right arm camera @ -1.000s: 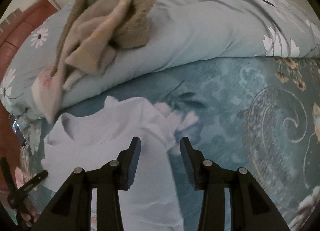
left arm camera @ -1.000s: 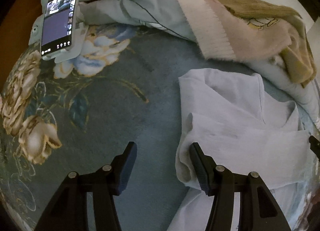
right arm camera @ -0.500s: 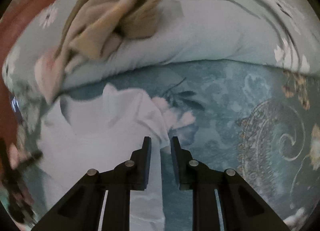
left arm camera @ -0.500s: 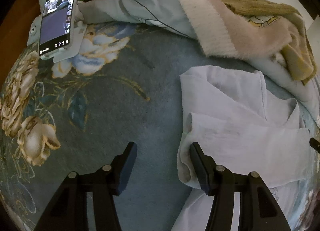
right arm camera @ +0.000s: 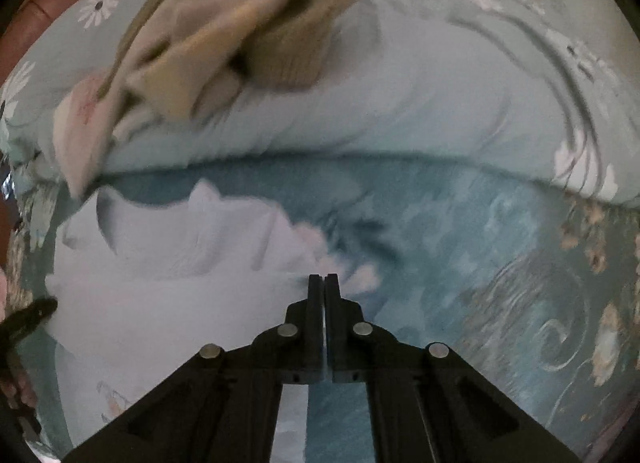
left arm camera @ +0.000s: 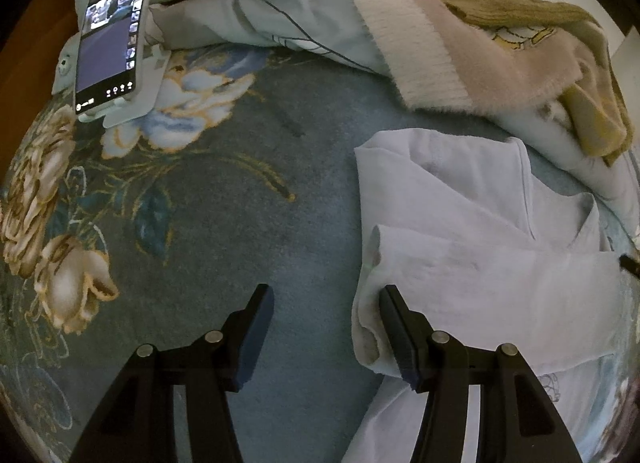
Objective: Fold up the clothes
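A white shirt lies partly folded on the blue floral bedspread. My left gripper is open, its right finger touching the shirt's folded left edge, its left finger over bare bedspread. In the right wrist view the same white shirt lies left of centre. My right gripper is shut, its tips at the shirt's right edge; whether cloth is pinched between them cannot be seen. The view is blurred by motion.
A phone with a lit screen leans on a stand at the far left. A rolled light-blue duvet runs along the back. A pink and tan sweater pile lies on it, also in the right wrist view.
My right gripper has closed from open to shut and moved forward toward the shirt's right edge. My left gripper has stayed open and barely moved.
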{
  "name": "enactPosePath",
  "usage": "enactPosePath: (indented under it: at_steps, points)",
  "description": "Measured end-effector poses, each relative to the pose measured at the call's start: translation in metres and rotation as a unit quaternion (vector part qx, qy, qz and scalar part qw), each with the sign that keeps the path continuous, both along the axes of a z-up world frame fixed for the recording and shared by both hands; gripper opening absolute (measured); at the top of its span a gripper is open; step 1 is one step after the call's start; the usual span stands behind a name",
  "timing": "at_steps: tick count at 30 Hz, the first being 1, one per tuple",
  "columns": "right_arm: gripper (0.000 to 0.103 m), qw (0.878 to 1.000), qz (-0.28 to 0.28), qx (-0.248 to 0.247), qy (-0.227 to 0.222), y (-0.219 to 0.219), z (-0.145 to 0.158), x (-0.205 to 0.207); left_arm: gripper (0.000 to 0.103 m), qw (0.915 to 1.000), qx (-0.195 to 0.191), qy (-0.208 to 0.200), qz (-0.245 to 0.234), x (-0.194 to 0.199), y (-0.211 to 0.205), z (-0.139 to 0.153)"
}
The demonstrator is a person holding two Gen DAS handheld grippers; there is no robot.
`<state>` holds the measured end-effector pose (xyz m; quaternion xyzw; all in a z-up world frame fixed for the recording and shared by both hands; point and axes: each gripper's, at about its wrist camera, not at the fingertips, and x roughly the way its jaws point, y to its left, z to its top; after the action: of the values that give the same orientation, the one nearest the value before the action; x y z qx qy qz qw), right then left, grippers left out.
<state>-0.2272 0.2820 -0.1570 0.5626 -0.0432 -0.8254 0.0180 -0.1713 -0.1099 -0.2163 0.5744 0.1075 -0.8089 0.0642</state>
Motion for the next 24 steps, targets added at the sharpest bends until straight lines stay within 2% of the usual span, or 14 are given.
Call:
enactPosePath:
  at_steps: [8,13,17,20,24]
  points:
    - [0.0,0.999,0.0,0.035,-0.033,0.001,-0.024,-0.011,0.059,0.9999,-0.003,-0.01,-0.002,-0.004,-0.012,-0.003]
    - [0.001,0.998,0.007,0.048,-0.037,0.0,-0.017,-0.014,0.06,0.9998,-0.005,-0.019,-0.003,-0.006,-0.019,0.0]
    - [0.001,1.0,-0.002,0.018,-0.011,0.01,0.01,-0.007,0.06,0.9997,0.026,0.002,0.005,0.005,-0.032,0.022]
    - [0.001,1.0,-0.009,-0.019,0.0,0.022,0.028,0.018,0.06,0.9985,0.051,0.012,0.012,0.026,-0.043,0.035]
    - [0.001,0.995,0.005,-0.095,-0.036,0.026,0.019,0.084,0.06,0.994,0.108,-0.001,0.012,0.067,-0.032,0.036]
